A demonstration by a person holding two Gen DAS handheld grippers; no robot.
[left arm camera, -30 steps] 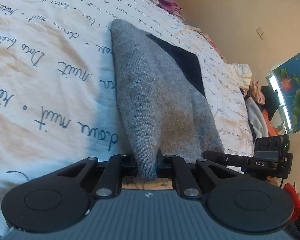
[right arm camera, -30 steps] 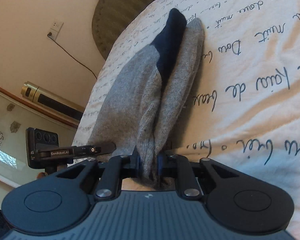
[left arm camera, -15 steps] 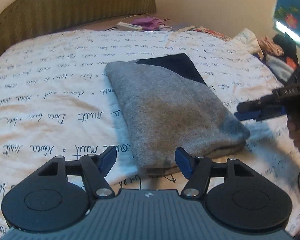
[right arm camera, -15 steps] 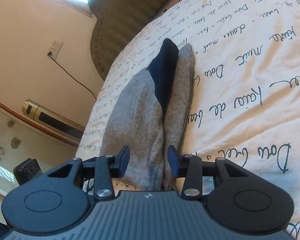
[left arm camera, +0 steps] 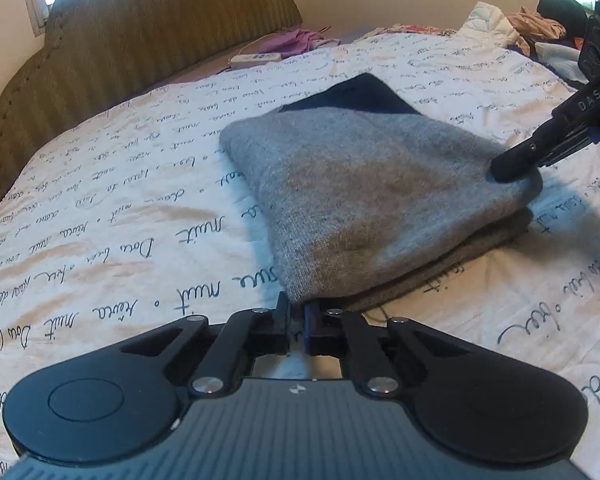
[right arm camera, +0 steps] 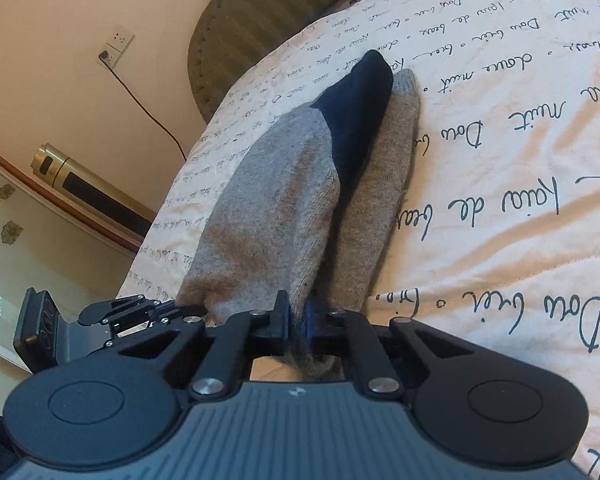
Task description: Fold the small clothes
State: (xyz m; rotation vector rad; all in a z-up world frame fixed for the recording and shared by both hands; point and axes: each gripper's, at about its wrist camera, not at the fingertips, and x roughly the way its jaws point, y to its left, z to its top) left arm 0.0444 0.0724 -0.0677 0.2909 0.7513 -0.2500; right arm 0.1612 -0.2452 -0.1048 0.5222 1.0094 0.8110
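Observation:
A folded grey knit garment point(left arm camera: 360, 192) with a navy panel point(left arm camera: 356, 96) lies on the white bedcover point(left arm camera: 120, 200) printed with script. My left gripper point(left arm camera: 298, 320) is shut on the near corner of its top layer. In the right wrist view the same garment point(right arm camera: 276, 216) stands in folds, navy panel point(right arm camera: 356, 120) at the far end, and my right gripper point(right arm camera: 298, 320) is shut on its near edge. The right gripper point(left arm camera: 512, 168) shows at the garment's right corner in the left wrist view. The left gripper point(right arm camera: 140, 312) sits low at the left in the right wrist view.
A ribbed olive headboard point(left arm camera: 140, 40) closes the far end of the bed. A white remote-like strip point(left arm camera: 256, 59) and purple cloth point(left arm camera: 296, 38) lie beside it. Loose clothes point(left arm camera: 540, 24) pile up at the far right. A gold cylinder point(right arm camera: 88, 188) and a wall socket point(right arm camera: 116, 44) are beyond the bed's left side.
Both grippers let go of the garment, stood open half a second ago, and have shut on it again. The left one rolled upright and shifted; the garment now lies flatter.

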